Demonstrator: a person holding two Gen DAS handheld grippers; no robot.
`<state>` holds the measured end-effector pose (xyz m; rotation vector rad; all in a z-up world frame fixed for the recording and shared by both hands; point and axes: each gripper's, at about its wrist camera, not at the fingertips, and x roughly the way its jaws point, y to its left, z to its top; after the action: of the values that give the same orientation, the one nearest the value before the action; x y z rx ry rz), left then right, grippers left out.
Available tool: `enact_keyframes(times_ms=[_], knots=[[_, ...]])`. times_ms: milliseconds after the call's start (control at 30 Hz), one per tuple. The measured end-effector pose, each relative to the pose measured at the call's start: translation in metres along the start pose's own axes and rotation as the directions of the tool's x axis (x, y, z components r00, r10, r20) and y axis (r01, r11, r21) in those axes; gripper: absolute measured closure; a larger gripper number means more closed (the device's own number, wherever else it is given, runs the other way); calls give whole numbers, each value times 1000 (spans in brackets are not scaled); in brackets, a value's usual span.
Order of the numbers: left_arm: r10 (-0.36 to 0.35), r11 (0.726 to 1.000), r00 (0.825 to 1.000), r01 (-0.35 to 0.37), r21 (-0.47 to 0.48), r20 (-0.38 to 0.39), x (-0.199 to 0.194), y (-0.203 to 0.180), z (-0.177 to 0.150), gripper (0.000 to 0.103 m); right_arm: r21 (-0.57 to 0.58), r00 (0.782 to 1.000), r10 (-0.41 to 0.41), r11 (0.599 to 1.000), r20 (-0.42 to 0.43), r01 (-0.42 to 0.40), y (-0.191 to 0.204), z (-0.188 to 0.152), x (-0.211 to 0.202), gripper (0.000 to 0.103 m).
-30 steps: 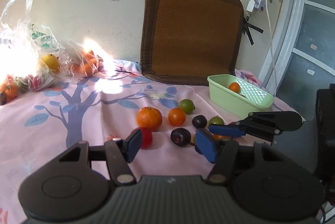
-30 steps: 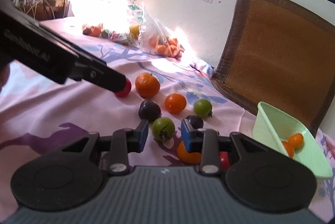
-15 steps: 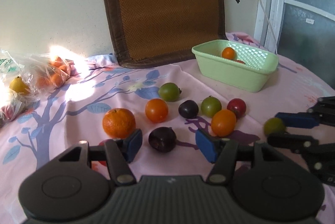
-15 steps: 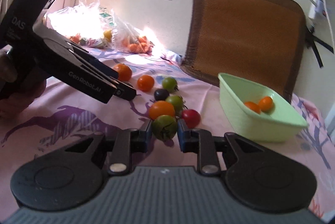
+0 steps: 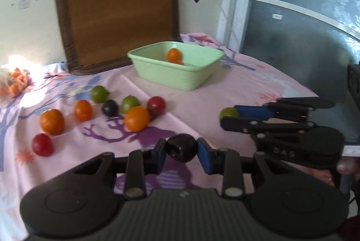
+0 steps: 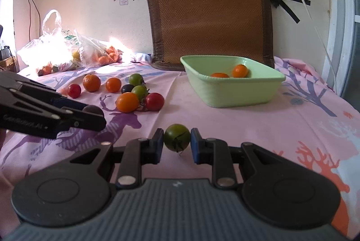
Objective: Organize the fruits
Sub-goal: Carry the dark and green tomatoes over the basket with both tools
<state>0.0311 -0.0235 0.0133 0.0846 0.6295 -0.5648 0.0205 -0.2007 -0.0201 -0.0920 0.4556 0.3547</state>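
**Both claws loaded, basin dead ahead**

While each claw grips a fruit, the next move turns on where the basin sits. L claw point(image 5: 181, 150) has just been closing and now pinches a dark purple tomato point(image 5: 181, 151) between its pads, off the pink cloth point(image 6: 292, 123). R claw point(image 6: 176, 140) is clamped on a green tomato point(image 6: 176, 137), stem end down. Further out, approx eight loose fruits lie in a cluster, incl. an orange tomato point(image 6: 127, 101) and a red tomato point(image 6: 154, 101). Beyond those sits the green basin point(image 6: 234, 94), w/ two orange fruits inside. From the R claw it lies ahead and slightly right, nothing between; from the L it's ahead, a bit further. Judgement: R hand is nearer, so it drops first.
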Motion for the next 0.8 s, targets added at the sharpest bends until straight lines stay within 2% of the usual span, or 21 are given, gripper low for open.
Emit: enact_keyframes(times_ms=[67,200,400,633,800], knots=[[-37,999,999,37,32,-9,11,-17,5,73,15,1000,-18,1000,8,17,-7,-1,-2,75],[-63,997,997,65,49,-44,33,-34,10,73,43,998,-57,997,6,57,-21,-7,-9,75],[-66,995,996,70,66,-62,49,-46,10,73,66,993,-120,991,-18,121,-41,-18,-19,75],[-19,995,999,23,100,-42,51,-55,5,72,76,995,-87,993,-43,90,-46,-21,-14,73],[-44,997,999,45,58,-33,51,-49,9,73,90,996,-89,992,-22,90,-48,-21,-17,75]])
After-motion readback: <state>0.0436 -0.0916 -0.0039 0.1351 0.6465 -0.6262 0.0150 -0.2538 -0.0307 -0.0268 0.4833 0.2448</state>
